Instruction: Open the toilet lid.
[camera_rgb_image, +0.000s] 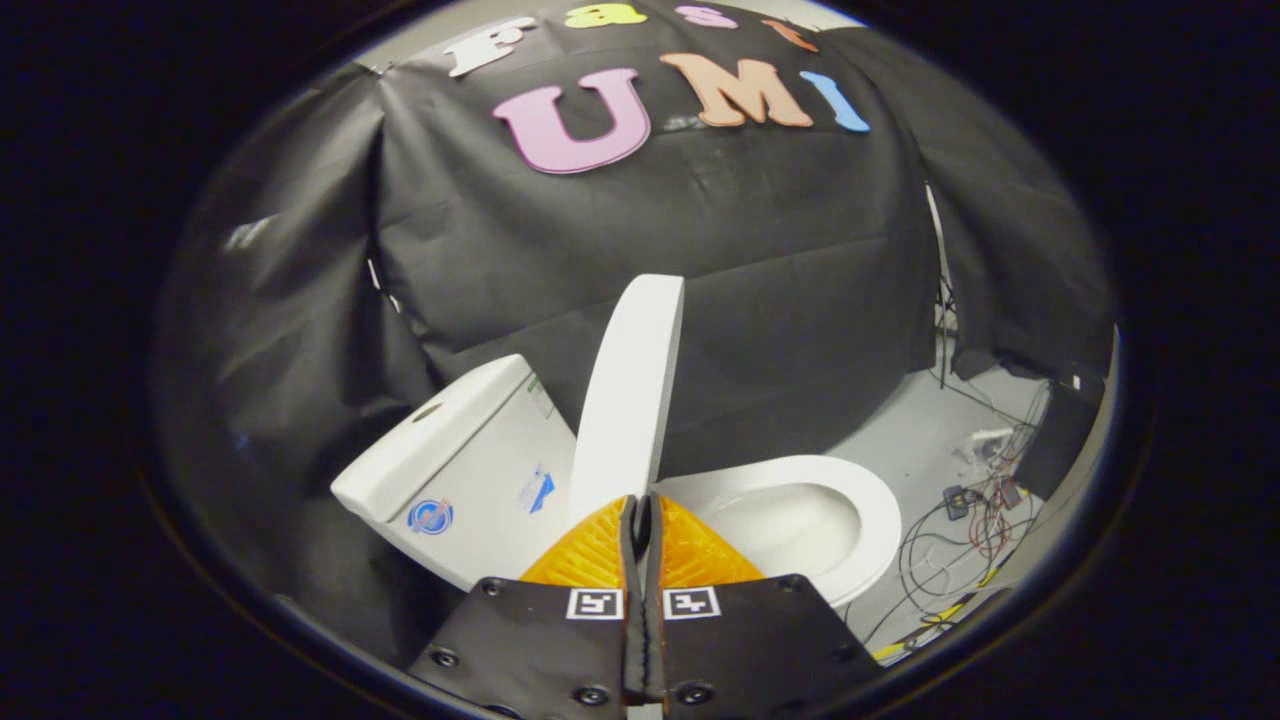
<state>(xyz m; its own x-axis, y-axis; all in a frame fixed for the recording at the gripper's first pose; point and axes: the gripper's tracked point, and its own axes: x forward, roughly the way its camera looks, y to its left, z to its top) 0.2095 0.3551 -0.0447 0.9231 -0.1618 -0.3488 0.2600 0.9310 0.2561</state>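
A white toilet stands against the black cloth wall. Its lid (632, 400) is raised almost upright and I see it edge-on, just ahead of my fingertips. The white tank (450, 460) is left of the lid, and the seat ring (870, 520) and open bowl (790, 525) lie to its right. My gripper (640, 508) is shut, its two fingers pressed together with nothing between them. The tips sit at the foot of the lid; I cannot tell whether they touch it.
Black cloth hangs close behind and to the left of the toilet. On the grey floor (920, 430) to the right lie tangled cables (960, 530) and a dark box (1060, 440).
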